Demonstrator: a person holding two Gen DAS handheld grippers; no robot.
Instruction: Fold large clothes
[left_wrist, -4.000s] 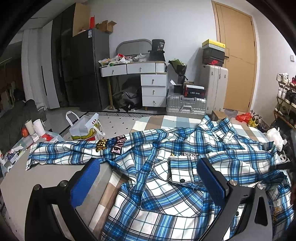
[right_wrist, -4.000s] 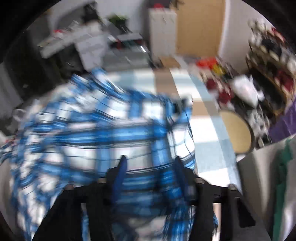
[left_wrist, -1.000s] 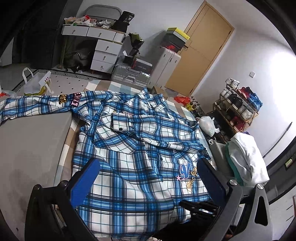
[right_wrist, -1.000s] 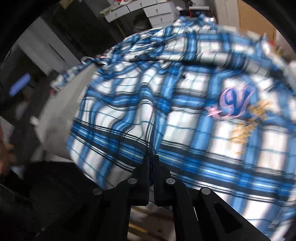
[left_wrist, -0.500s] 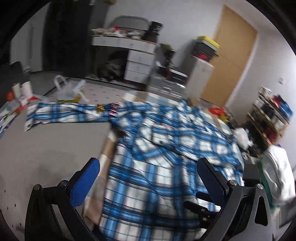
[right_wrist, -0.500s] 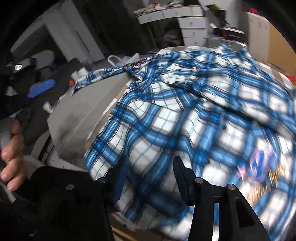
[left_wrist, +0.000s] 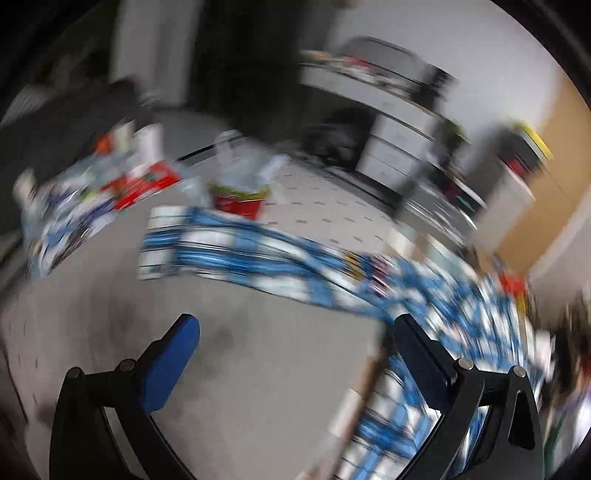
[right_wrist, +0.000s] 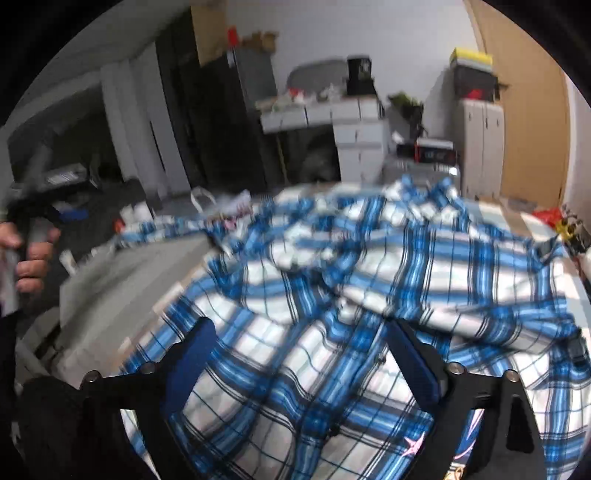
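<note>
Blue-checked shirt (right_wrist: 369, 295) lies spread flat across the bed (left_wrist: 221, 369), one sleeve outstretched. Right gripper (right_wrist: 295, 369), pinched on its hem a second ago, is opening (cloth freed); left gripper (left_wrist: 295, 369) gapes empty, swinging sleeveward.

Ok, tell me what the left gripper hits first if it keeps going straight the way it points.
Probably the bare grey surface: the open left gripper points down at it, with nothing between its fingers. The plaid shirt's sleeve lies farther on. The picture is blurred, so depth is uncertain.
</note>
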